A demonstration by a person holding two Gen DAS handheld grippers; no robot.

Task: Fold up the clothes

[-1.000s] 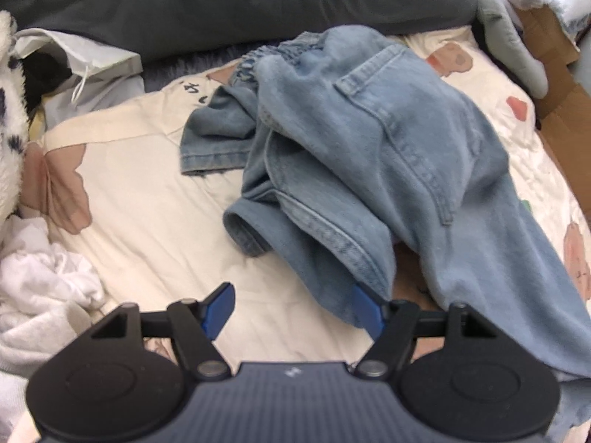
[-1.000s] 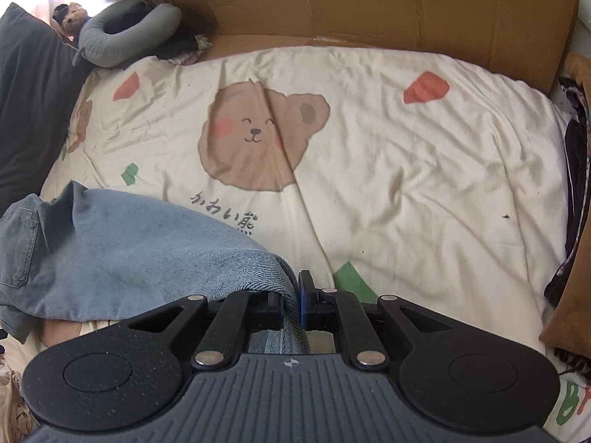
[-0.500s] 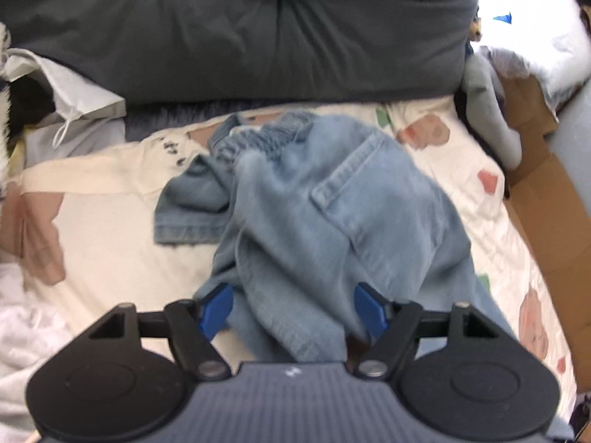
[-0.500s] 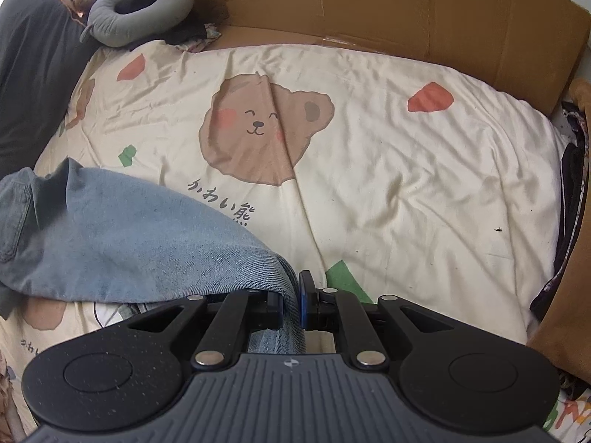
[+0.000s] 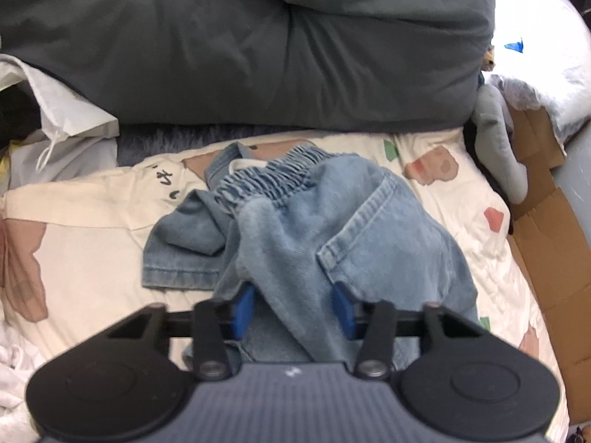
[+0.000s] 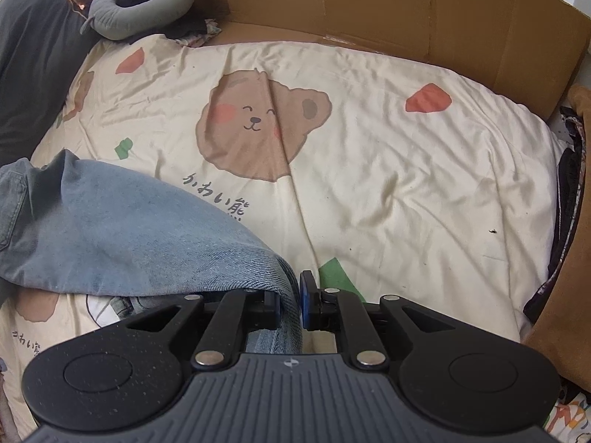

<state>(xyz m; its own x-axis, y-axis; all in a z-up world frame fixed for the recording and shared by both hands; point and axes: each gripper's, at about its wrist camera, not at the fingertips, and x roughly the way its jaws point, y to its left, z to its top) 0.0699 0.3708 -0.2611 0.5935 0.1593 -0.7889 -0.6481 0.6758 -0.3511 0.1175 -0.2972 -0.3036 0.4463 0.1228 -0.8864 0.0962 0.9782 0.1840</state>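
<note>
Pinching a hem of the jeans (image 6: 110,236), your right gripper (image 6: 291,301) is closed; your left gripper (image 5: 293,306) straddles denim, seemingly half-open, waistband (image 5: 269,181) lying ahead.

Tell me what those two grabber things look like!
The left gripper and the right gripper look alike. Each has a ribbed dark grey body with a tiny white mark in the middle, two round black discs at the sides, black link arms joined by silver pins, and two fingers with bright blue pads. No cables or sleeves show.
</note>
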